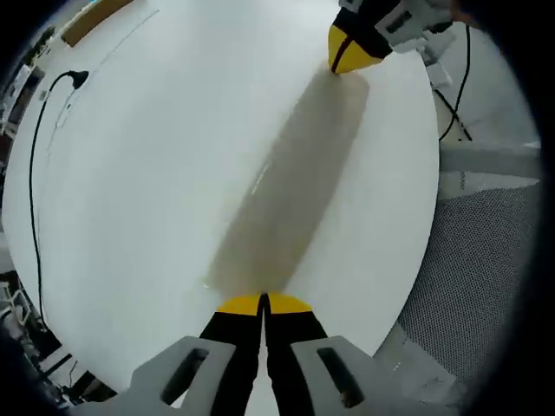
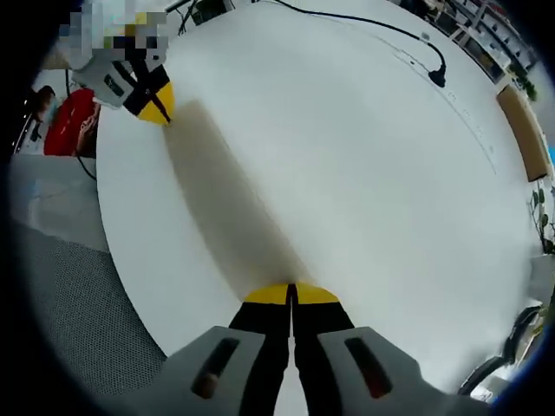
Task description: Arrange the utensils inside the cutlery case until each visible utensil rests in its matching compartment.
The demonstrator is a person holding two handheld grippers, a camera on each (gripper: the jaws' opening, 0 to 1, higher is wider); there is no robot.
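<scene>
Yellow-tipped left hand-held gripper (image 1: 264, 303) and right hand-held gripper (image 2: 290, 294) face each other, jaws closed, over the white tabletop (image 1: 173, 173).

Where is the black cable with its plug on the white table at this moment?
The black cable follows the white table edge at the left gripper view's left; in the right gripper view it lies top right.

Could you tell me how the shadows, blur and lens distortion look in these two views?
Left gripper view: a long soft brownish band, smeared and without edges, runs over the white table between the left gripper and the right gripper; whether shadow or motion blur, unclear. Right gripper view: the same band; the fisheye curves the table edge; even light, no harsh glare.
</scene>
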